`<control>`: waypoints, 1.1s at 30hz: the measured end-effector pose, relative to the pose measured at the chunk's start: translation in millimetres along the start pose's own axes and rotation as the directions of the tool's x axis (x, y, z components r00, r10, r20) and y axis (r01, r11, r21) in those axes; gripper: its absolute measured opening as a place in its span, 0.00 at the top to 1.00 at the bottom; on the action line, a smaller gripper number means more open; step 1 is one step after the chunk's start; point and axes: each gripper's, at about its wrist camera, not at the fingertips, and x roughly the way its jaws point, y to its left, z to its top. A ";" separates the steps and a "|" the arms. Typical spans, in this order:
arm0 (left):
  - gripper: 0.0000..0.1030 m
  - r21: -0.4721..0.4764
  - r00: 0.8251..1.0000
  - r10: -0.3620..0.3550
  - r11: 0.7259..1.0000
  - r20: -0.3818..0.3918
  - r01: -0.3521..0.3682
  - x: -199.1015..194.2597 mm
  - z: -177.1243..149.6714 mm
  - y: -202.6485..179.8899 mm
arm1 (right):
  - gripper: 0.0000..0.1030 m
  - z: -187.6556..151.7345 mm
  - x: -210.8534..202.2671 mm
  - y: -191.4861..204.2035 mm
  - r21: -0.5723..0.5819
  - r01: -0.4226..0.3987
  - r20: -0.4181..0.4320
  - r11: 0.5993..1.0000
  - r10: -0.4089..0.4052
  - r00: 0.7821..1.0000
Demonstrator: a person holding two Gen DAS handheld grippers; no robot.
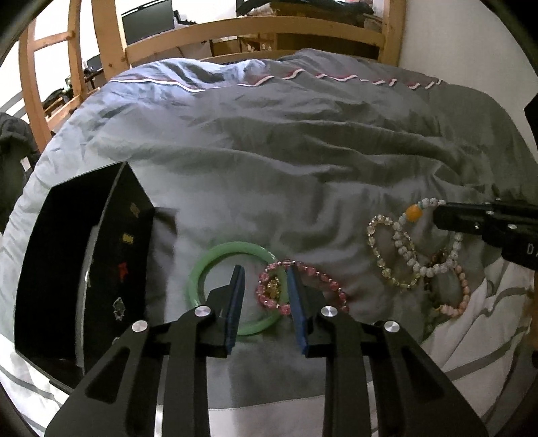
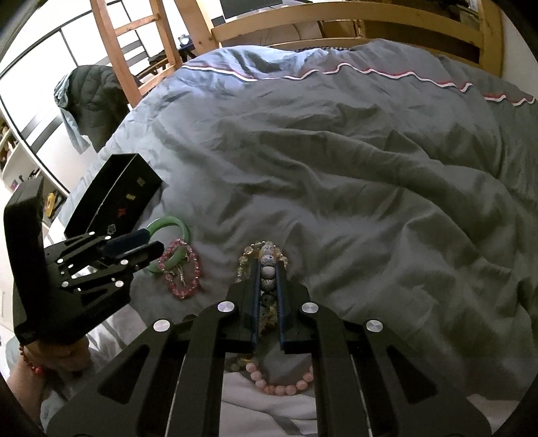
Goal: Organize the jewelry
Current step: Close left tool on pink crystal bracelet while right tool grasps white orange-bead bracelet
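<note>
A green bangle [image 1: 198,279] [image 2: 175,223] lies on the grey duvet beside an open black box [image 1: 67,252] [image 2: 111,188]. My left gripper [image 1: 264,270] [image 2: 153,242] is shut on the bangle's right rim, one finger inside the ring. Beads of a pink crystal bracelet [image 1: 336,289] [image 2: 181,292] overlap that rim between the pads. To the right, my right gripper [image 1: 437,215] [image 2: 268,269] is shut on a white bead bracelet [image 1: 408,250] [image 2: 268,250] with an orange bead, lifting one end. A clear crystal bracelet [image 1: 373,235] [image 2: 247,259] and a pale pink bracelet [image 1: 464,289] [image 2: 282,390] lie tangled under it.
The rumpled duvet [image 1: 302,141] stretches back to a wooden bed frame [image 1: 255,30] [image 2: 336,20]. A dark jacket [image 2: 90,97] hangs at the left. A person's wrist with red beads [image 2: 30,364] holds the left gripper's handle.
</note>
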 end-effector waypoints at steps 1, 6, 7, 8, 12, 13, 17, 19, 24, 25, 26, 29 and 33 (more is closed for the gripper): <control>0.70 0.006 1.000 -0.001 1.000 -0.003 0.001 1.2 0.2 -0.9 | 0.91 -0.1 0.5 -0.2 0.001 -0.004 -0.002 1.000 0.004 1.000; 0.38 0.034 0.999 0.042 0.999 0.002 -0.042 11.1 2.0 -5.9 | 0.91 -1.7 4.5 0.4 0.004 -0.004 -0.010 1.000 0.004 1.000; 0.42 0.035 0.999 0.041 0.999 -0.002 -0.041 12.9 2.6 -5.3 | 0.91 -2.0 5.3 0.5 0.006 -0.005 -0.012 1.000 0.005 1.000; 0.57 0.035 0.999 0.035 0.999 -0.018 -0.035 16.5 2.5 -4.7 | 0.91 -2.4 5.9 0.3 0.006 -0.004 -0.013 1.000 0.005 1.000; 0.86 0.026 0.999 -0.010 1.000 -0.049 0.012 21.3 0.8 -2.6 | 0.91 -3.5 8.3 0.5 0.011 -0.006 -0.019 1.000 0.006 1.000; 0.89 0.030 0.999 -0.015 0.999 -0.041 0.016 18.9 1.2 -3.4 | 0.91 -3.7 8.6 0.6 0.013 -0.005 -0.020 1.000 0.006 1.000; 0.94 0.019 0.998 -0.055 0.998 -0.012 0.055 7.7 3.0 -3.9 | 0.91 -3.5 7.1 -0.3 0.018 -0.006 -0.016 1.000 0.006 1.000; 0.95 0.016 0.998 -0.065 0.998 -0.001 0.065 3.4 3.6 -4.8 | 0.91 -3.6 5.6 -1.1 0.021 -0.005 -0.012 1.000 0.006 1.000; 0.95 0.026 0.997 -0.071 0.997 0.014 0.070 -6.5 2.7 -9.3 | 0.91 -3.5 1.6 -3.6 0.029 -0.006 -0.003 1.000 0.006 1.000; 0.95 0.029 0.997 -0.071 0.997 0.018 0.071 -7.8 4.2 -10.0 | 0.91 -3.3 1.0 -4.0 0.031 -0.006 -0.002 1.000 0.006 1.000; 0.95 0.030 0.997 -0.072 0.997 0.021 0.072 -9.6 4.3 -9.3 | 0.91 -3.2 0.6 -4.4 0.032 -0.006 -0.002 0.999 0.006 1.000; 0.95 0.029 0.997 -0.075 0.997 0.033 0.074 -13.9 6.8 -6.9 | 0.91 -3.0 0.5 -4.2 0.032 -0.007 -0.001 0.999 0.007 1.000; 0.96 0.009 0.996 -0.077 0.997 0.046 0.076 -18.7 10.2 0.9 | 0.91 -3.1 0.3 -4.0 0.032 -0.006 0.001 0.999 0.006 1.000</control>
